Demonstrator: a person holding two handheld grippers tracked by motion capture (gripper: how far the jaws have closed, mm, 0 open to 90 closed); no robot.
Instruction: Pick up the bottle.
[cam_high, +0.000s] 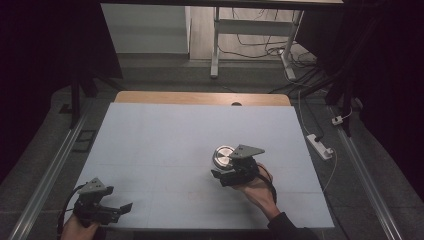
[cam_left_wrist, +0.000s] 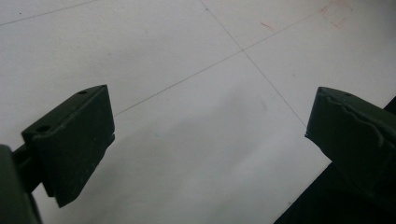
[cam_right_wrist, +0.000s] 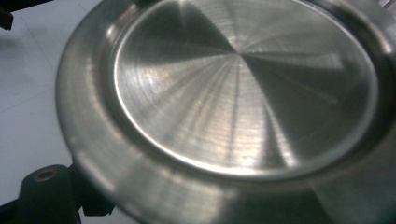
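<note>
Work in hand: we carry a round steel plate (cam_high: 222, 157) across the white surface (cam_high: 165, 145) with the right tongs (cam_high: 218, 175).
Plate position: right of the surface's middle, just beyond the right hand (cam_high: 256, 189); in the right gripper view its brushed face (cam_right_wrist: 243, 88) sits tilted and very close to the camera.
Right tongs state: pressed together on the plate's near rim, pinching it at one edge; one black jaw tip peeks out under the rim at the lower left of the right gripper view.
Left tongs state: the left tongs (cam_left_wrist: 205, 135) are spread wide with nothing between them, only bare surface below.
Risk, slip: we judge the plate may swivel or slide out, since smooth metal is held at a single point on a thin rim.
Risk, tilt: the far edge could dip and scrape or catch the surface if we lower the hand while the plate sags.
Risk, drop: a quick stop or jerk could break the pinch, and the plate would clatter down and spin off.
Risk, no backup: the left tongs wait well apart at the near left corner (cam_high: 107, 207), too far to steady the plate.
Right hand pose: palm under the gripper body, forearm coming in from the lower right, gripper aimed up-left toward the middle.
Left hand pose: low at the near left edge, gripper pointing right along the surface.
</note>
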